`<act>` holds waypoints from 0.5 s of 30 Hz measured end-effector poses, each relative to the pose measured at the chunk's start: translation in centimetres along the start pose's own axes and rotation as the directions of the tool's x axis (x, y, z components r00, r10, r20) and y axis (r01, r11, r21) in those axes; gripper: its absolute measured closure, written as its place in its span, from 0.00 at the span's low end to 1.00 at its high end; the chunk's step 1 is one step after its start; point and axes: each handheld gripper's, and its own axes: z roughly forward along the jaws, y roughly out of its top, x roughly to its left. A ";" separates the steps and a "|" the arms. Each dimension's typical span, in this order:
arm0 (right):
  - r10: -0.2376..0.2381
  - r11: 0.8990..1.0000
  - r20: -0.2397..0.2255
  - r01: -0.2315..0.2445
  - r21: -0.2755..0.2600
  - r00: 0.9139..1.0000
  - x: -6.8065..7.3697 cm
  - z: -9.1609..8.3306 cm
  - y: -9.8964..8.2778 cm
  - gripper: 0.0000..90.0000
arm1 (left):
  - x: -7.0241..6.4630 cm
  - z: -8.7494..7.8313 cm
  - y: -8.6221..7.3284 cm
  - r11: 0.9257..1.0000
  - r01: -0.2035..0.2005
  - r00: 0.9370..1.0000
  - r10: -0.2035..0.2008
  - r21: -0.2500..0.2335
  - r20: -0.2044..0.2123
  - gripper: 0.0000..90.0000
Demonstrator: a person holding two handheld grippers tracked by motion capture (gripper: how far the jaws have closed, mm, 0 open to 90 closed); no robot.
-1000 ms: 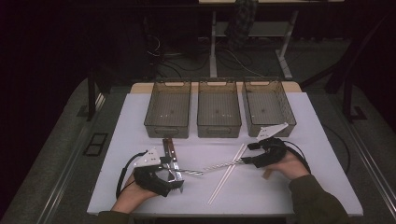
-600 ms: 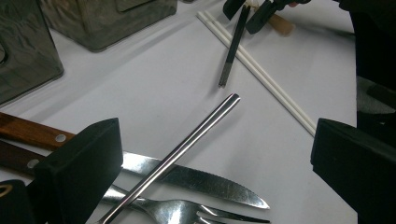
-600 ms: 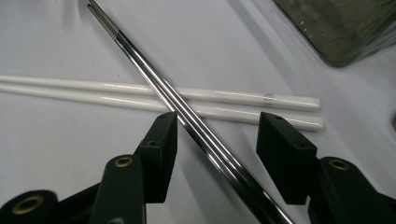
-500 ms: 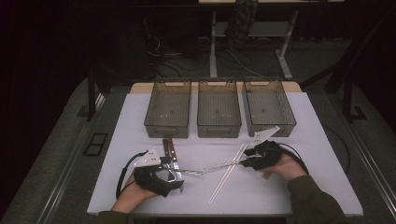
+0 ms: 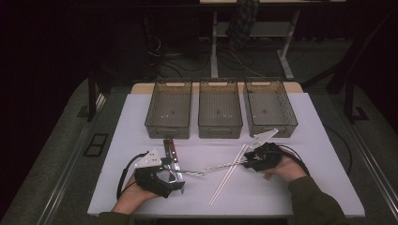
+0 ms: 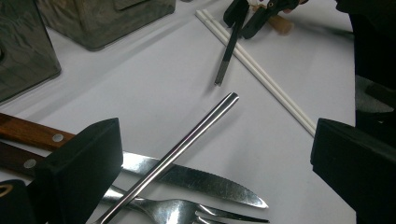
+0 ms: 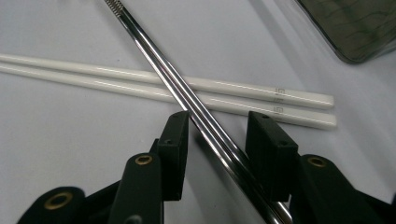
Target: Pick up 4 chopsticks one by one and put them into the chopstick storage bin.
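Observation:
A pair of steel chopsticks (image 7: 187,93) lies slanted across two white chopsticks (image 7: 233,91) on the white table. My right gripper (image 7: 219,123) straddles the steel pair. Its jaws have just been closing, and a gap still shows beside the right pad, so it is open. In the high view the right gripper (image 5: 256,161) sits at the steel chopsticks' (image 5: 220,165) right end. My left gripper (image 6: 217,140) stands wide open over a steel handle (image 6: 187,140), a serrated knife (image 6: 196,179) and a fork (image 6: 187,212), gripping none. It rests at the front left (image 5: 159,176).
Three empty smoked-plastic bins (image 5: 220,110) stand in a row at the back of the table. Wooden-handled knives (image 5: 170,152) lie just beyond the left gripper. The white chopsticks (image 5: 227,176) run diagonally toward the front edge. Cables trail from both grippers.
The right gripper has edged slightly left along the steel chopsticks and its jaws have narrowed around them. The left gripper has stayed still.

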 end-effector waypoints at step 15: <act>-0.014 1.000 -0.005 0.014 0.005 1.000 0.1 -0.1 0.0 0.71 | 0.0 0.1 0.0 1.000 0.000 1.000 0.000 0.004 0.003 0.01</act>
